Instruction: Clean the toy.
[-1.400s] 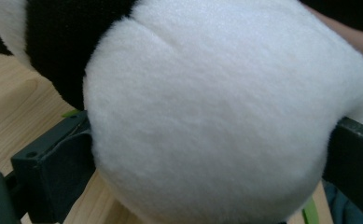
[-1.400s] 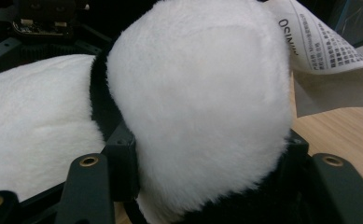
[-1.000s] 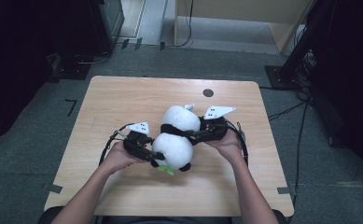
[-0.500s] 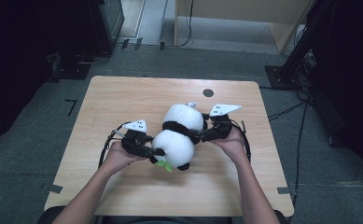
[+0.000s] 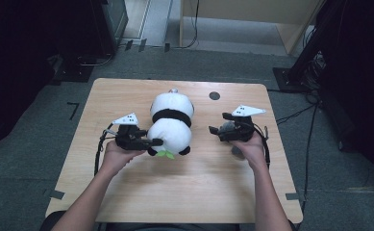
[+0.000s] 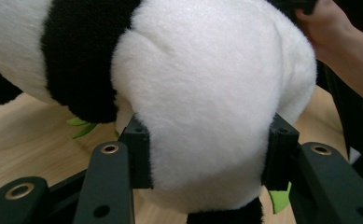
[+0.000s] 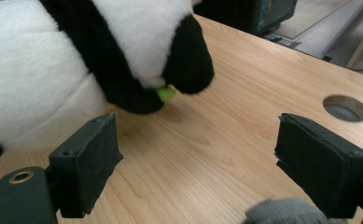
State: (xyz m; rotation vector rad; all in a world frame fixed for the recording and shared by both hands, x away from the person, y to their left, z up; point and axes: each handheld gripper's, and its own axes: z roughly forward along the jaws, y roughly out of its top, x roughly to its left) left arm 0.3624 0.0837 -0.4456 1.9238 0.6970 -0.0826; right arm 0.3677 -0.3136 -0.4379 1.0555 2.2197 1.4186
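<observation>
A black-and-white panda plush (image 5: 171,120) lies on the wooden table (image 5: 175,192), one end pointing away from me. A green felt leaf (image 5: 165,154) pokes out at its near end. My left gripper (image 5: 155,142) has just been closing on the near white end of the panda (image 6: 207,93). Its pads (image 6: 139,156) dent the fur from both sides. My right gripper (image 5: 212,130) stands to the right of the panda, apart from it. Its jaws have just been opening. In the right gripper view that gripper (image 7: 198,158) has bare wood between its pads, with the panda (image 7: 39,84) farther left.
A round cable hole (image 5: 214,95) sits in the table's far right part, also seen ahead of the right gripper as a grey hole (image 7: 345,108). Dark equipment and cables stand on the floor around the table. Bare wood lies in front of both hands.
The right gripper has let go of the panda, opened, and drawn off to the right. The panda has swung to lie lengthwise away from me, with the left gripper still on it.
</observation>
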